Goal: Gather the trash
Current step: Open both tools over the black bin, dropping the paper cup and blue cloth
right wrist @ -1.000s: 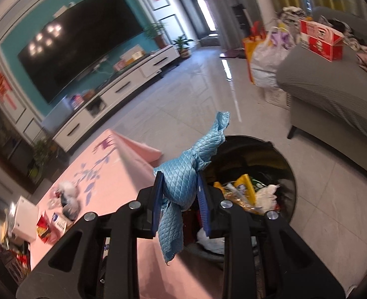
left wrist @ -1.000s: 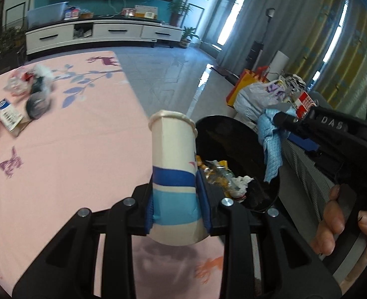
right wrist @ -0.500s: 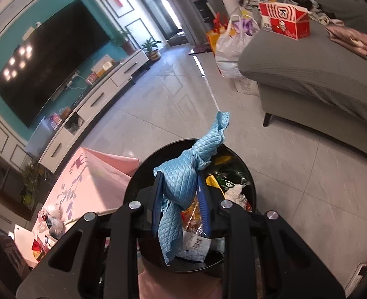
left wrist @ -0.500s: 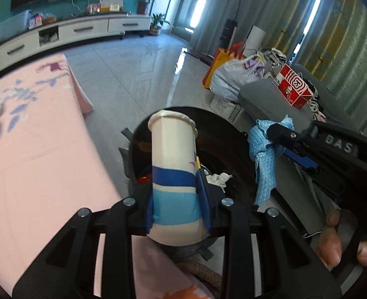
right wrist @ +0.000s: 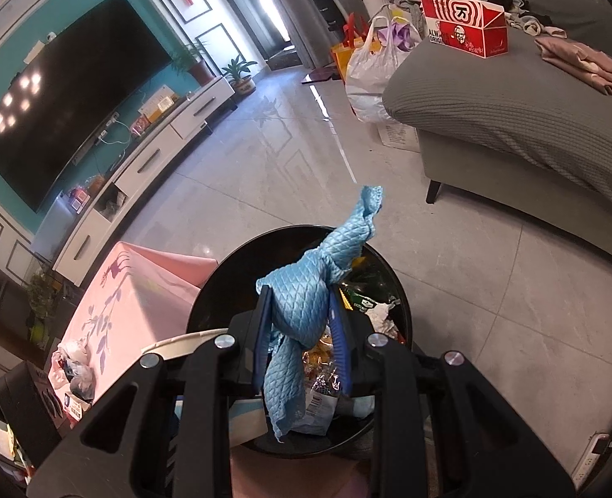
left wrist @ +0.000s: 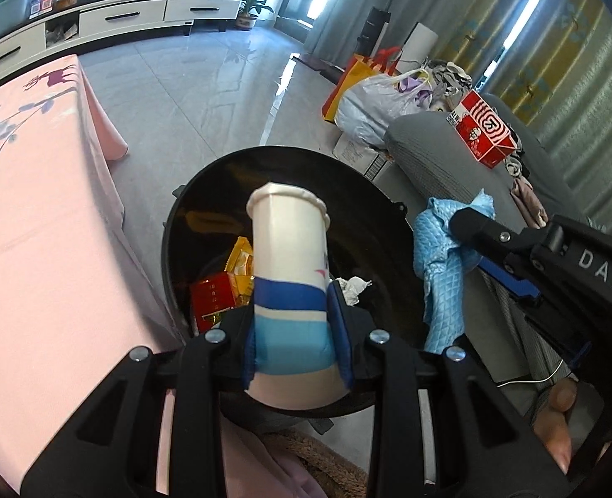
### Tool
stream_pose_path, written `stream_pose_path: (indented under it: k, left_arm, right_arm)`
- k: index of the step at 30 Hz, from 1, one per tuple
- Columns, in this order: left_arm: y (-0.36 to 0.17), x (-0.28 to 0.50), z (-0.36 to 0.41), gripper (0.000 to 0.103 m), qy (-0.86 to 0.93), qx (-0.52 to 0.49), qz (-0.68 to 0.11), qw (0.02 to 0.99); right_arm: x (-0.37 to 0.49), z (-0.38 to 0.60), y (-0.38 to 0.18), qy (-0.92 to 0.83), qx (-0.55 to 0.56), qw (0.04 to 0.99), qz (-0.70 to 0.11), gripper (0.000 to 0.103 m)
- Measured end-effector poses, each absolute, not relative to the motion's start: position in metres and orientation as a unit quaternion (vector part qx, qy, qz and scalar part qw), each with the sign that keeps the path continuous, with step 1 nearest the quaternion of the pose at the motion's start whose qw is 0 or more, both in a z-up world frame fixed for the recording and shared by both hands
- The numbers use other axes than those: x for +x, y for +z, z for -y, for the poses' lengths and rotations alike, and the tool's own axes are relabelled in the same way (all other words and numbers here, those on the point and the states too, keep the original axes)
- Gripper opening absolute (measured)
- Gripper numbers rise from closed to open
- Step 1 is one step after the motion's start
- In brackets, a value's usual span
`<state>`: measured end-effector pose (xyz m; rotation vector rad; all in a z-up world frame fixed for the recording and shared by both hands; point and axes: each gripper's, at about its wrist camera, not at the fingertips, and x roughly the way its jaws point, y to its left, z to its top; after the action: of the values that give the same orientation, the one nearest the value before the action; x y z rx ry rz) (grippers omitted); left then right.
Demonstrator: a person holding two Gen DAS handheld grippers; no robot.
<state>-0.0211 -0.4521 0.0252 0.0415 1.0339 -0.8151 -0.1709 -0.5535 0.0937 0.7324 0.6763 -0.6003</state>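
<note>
Two pieces of trash are in hand and poised above the black bin (left wrist: 389, 224), which already holds a red packet (left wrist: 212, 296), yellow wrappers and crumpled paper, so a good part of the collecting looks done. What is left, by my reading, is to let these two go and then deal with the small heap of bags and packets (right wrist: 73, 369) lying on the pink-clothed surface (left wrist: 36, 224), seen at the lower left of the right wrist view. The left hand-held gripper (left wrist: 295, 332) is closed on a paper cup (left wrist: 289, 274), its blue pads pressing the blue-banded lower part, with the rolled rim pointing away from the camera and the cup sitting over the bin's opening, near its closer edge. The right hand-held gripper (right wrist: 302, 344) has its jaws nearly together, pinching a quilted blue cloth (right wrist: 306, 307) at the middle; one twisted end sticks up past the far rim and the other hangs down over the rubbish inside. From the left wrist view that cloth dangles just beside the bin's right rim. Both items seem placed for a drop.
</note>
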Motion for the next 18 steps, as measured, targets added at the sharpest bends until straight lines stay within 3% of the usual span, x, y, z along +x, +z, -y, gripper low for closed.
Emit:
stream_pose_path:
  k: [11, 13, 14, 15, 18]
  left_arm:
    - [0.025, -0.024, 0.455, 0.031, -0.390, 0.019, -0.479, 0.786]
    - [0.025, -0.023, 0.454, 0.040, -0.388, 0.013, -0.479, 0.787]
    - [0.026, -0.023, 0.452, 0.053, -0.388, 0.008, -0.478, 0.788]
    - [0.027, -0.023, 0.451, 0.059, -0.388, 0.005, -0.477, 0.789]
    - [0.035, -0.025, 0.440, 0.070, -0.386, 0.009, -0.462, 0.798]
  right_arm:
    - [-0.167, 0.555, 0.091, -0.288, 0.344, 0.831, -0.328, 0.029]
    - [-0.168, 0.554, 0.091, -0.288, 0.344, 0.832, -0.328, 0.032]
    - [-0.168, 0.554, 0.091, -0.287, 0.345, 0.832, -0.327, 0.038]
    - [-0.169, 0.554, 0.092, -0.286, 0.348, 0.832, -0.324, 0.040]
    - [-0.171, 0.554, 0.094, -0.282, 0.357, 0.832, -0.317, 0.051]
